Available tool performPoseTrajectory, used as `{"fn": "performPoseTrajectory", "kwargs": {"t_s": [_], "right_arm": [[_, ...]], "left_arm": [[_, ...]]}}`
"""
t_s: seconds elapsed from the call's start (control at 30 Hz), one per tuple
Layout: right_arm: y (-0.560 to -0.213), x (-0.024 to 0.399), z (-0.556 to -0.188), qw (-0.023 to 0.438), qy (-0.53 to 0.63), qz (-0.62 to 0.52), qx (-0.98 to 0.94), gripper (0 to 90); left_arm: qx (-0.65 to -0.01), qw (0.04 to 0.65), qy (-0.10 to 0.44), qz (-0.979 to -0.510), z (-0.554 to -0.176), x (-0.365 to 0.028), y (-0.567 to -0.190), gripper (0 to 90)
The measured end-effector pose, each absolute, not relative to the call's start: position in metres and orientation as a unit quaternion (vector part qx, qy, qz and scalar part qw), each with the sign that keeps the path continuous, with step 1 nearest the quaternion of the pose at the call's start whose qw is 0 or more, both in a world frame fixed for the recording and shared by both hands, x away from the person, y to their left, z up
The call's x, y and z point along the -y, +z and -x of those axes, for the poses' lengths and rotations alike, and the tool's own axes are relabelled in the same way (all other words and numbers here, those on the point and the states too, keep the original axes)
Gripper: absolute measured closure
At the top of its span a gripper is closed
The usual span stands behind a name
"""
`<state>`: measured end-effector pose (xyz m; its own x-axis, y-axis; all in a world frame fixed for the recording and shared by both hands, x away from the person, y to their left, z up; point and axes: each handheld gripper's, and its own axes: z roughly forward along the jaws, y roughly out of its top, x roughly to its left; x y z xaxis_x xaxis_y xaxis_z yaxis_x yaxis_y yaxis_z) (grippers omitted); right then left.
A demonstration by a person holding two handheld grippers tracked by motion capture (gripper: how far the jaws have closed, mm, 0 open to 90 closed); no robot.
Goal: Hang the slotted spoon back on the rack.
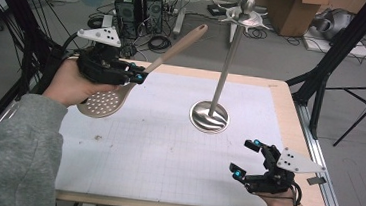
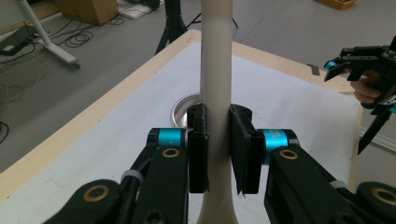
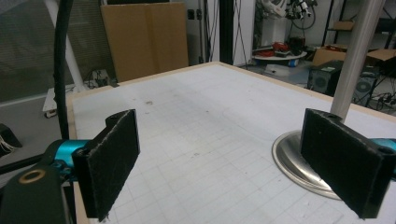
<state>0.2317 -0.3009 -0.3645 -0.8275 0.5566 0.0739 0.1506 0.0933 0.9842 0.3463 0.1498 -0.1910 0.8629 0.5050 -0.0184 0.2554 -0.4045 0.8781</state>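
What my cameras leave unseen

In my left tool view the spoon handle runs off the top and bottom edges, hiding part of the stand base. In my right tool view the stand pole is cut off at the top, its base partly behind a pad.

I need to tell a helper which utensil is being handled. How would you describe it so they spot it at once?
Start at the white gridded mat on the table, then look above its far left corner. There the left gripper clamps a beige slotted spoon by its handle. Its round perforated bowl sets it apart from the steel stand.
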Motion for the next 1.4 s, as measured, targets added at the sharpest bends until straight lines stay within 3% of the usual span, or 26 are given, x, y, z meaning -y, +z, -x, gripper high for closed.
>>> {"fn": "performPoseTrajectory", "kwargs": {"t_s": [1.4], "right_arm": [[-0.364,0.319,-0.225,0.174,0.63,-0.259,-0.711,11.2]], "left_arm": [[-0.218,0.517,0.118,-0.819,-0.365,-0.122,-0.184,77.7]]}}
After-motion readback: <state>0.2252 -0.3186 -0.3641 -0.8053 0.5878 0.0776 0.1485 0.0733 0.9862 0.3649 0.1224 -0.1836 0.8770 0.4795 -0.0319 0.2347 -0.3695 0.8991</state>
